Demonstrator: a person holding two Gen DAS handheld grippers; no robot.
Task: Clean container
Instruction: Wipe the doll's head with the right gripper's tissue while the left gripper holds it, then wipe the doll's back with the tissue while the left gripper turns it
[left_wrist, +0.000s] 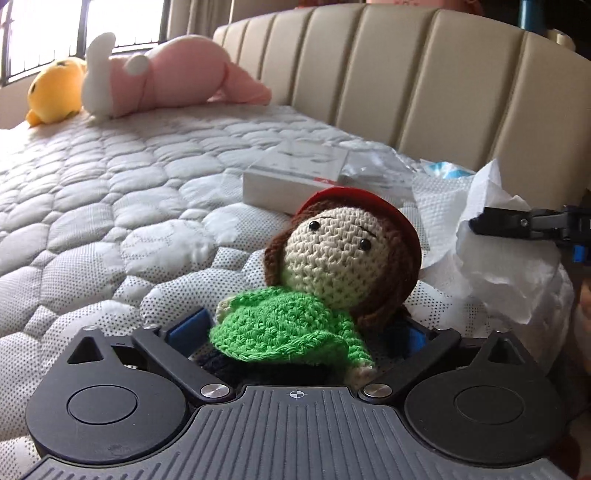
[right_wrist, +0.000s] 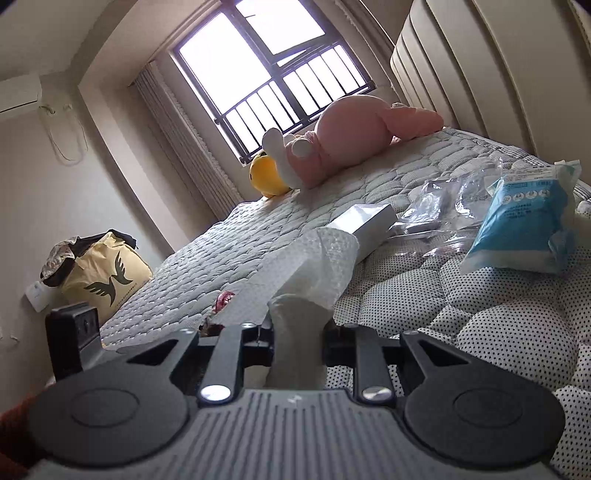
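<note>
A: Room?
B: Bedroom. Quilted mattress (left_wrist: 110, 192) fills the frame, beige padded headboard (left_wrist: 406, 74) upper right.
A: Light?
B: Daylight, barred window (right_wrist: 266, 74) top centre, blown out. Curtain (right_wrist: 184, 147) at its left.
A: Walls?
B: Pale. AC unit (right_wrist: 18, 92) upper left, tan bag (right_wrist: 107, 273) at lower left.

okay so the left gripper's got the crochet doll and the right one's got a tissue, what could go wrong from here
1. The left gripper grips the crochet doll low on its body, while the big head leans free; it may flop or slip when wiped.
2. The tissue in the right gripper is thin and crumpled; it could tear or snag on the yarn.
3. The white box and plastic bags lie nearby and could get knocked.
</note>
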